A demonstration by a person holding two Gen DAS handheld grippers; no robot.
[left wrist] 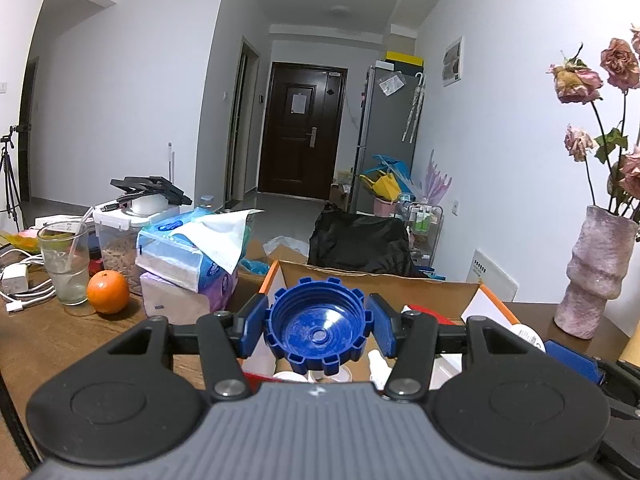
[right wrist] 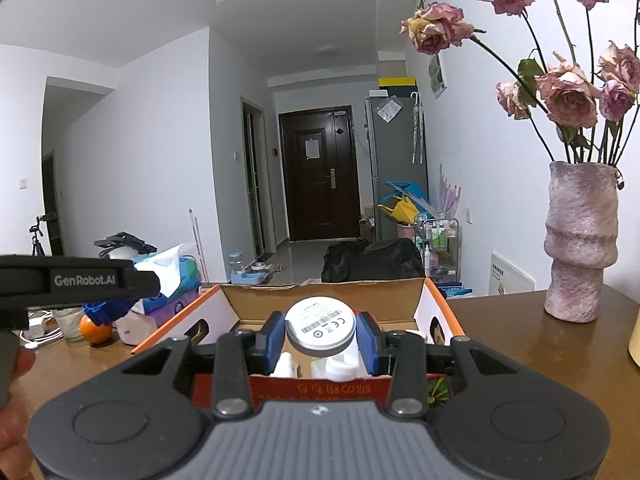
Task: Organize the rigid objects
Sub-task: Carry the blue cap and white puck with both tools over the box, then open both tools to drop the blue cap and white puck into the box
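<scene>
- Left gripper (left wrist: 316, 330): jaws closed narrow on a blue cap (left wrist: 317, 326), ridged rim, hollow side facing the camera. Cap held above the near edge of the box (left wrist: 380, 288).
- Right gripper (right wrist: 320, 334): jaws clamped on a white disc (right wrist: 320, 325), barcode label facing the camera, held over the open box (right wrist: 320, 298).
- Box: cardboard, orange-edged flaps, standing on the wooden table (right wrist: 520, 344). White bottles (right wrist: 340, 364) inside; other contents too hidden to identify.
- Left of the box: tissue packs (left wrist: 184, 256), orange (left wrist: 108, 292), glass (left wrist: 66, 264), white cables (left wrist: 24, 284).
- Right of the box: pink vase (right wrist: 580, 240) with dried roses (right wrist: 568, 96), well apart from both grippers.
</scene>
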